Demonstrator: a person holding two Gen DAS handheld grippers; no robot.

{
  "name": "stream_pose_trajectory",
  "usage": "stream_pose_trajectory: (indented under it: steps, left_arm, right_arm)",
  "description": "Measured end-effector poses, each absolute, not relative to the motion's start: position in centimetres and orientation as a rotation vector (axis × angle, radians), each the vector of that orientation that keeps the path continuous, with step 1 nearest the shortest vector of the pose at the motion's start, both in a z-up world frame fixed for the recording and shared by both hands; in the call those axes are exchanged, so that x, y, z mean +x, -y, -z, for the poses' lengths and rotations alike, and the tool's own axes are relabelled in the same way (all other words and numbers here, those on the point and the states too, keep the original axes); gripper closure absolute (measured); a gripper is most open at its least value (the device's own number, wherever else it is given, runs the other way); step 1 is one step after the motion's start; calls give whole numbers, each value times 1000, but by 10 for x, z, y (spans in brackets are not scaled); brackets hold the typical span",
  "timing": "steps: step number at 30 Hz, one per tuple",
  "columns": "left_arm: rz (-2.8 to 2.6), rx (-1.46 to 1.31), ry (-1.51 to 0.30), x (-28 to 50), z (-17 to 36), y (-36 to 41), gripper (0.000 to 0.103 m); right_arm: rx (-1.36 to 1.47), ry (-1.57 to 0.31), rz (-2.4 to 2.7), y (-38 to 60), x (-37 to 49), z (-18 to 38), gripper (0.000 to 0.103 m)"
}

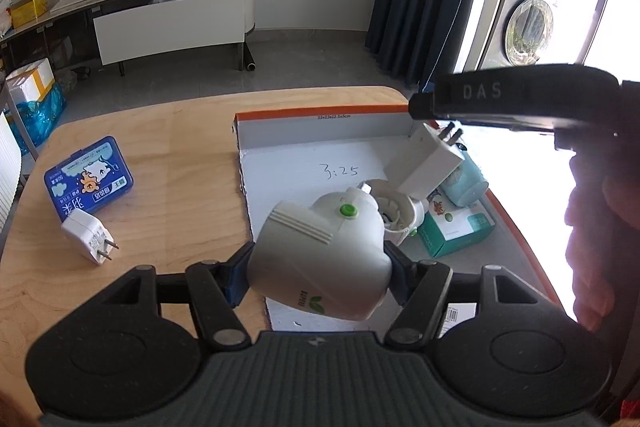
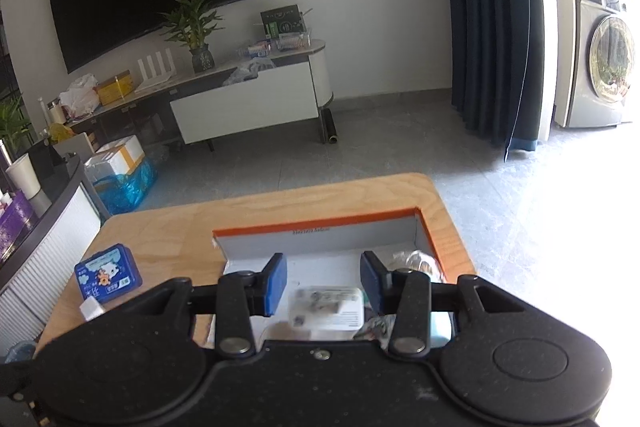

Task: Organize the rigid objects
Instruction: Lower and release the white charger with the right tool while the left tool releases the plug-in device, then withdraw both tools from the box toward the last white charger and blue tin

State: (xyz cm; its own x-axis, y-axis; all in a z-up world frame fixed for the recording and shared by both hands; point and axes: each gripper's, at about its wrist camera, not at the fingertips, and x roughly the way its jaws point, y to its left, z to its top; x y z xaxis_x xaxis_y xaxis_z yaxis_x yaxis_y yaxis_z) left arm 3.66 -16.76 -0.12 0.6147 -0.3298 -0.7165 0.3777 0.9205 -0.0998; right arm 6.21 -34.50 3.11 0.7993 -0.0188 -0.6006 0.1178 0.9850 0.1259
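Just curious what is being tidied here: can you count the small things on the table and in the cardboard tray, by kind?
Plug chargers: 2 (table charger, tray charger)
Printed packs: 2 (blue tin, green carton)
White gadgets: 2 (green-button gadget, round gadget)
Pale blue jar: 1
Total: 7

Grey floor [image 2: 380,131] (sunlit), navy curtain [image 2: 492,27]

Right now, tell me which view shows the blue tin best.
The left wrist view: the blue tin lies whole and sharp on the wooden table, cartoon lid readable. The right wrist view shows it too, but smaller and softer, near the gripper's frame.
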Motion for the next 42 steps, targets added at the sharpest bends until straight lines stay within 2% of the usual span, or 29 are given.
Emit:
stream_pose_trajectory:
  steps: [12, 13, 14, 27, 32, 42]
  left_arm:
    - [463, 32, -868, 50, 17, 178, 36]
    - [464, 31, -865, 50, 16, 180, 33]
    - [463, 38, -859, 49, 14, 181, 25]
    - [379, 43, -796, 40, -11, 165, 11]
    - [345, 48, -785, 39, -16, 156, 2]
    - [297, 44, -779, 39, -21, 131, 1]
  right_arm:
    - [211, -643, 108, 358, 35, -37, 47]
    - [206, -640, 107, 357, 32, -38, 46]
    - [199, -641, 105, 356, 30, -38, 46]
    - [179, -666, 134, 344, 18, -40, 25]
    - [183, -678, 130, 340, 16, -39, 24]
    - [173, -693, 82, 318, 15, -38, 23]
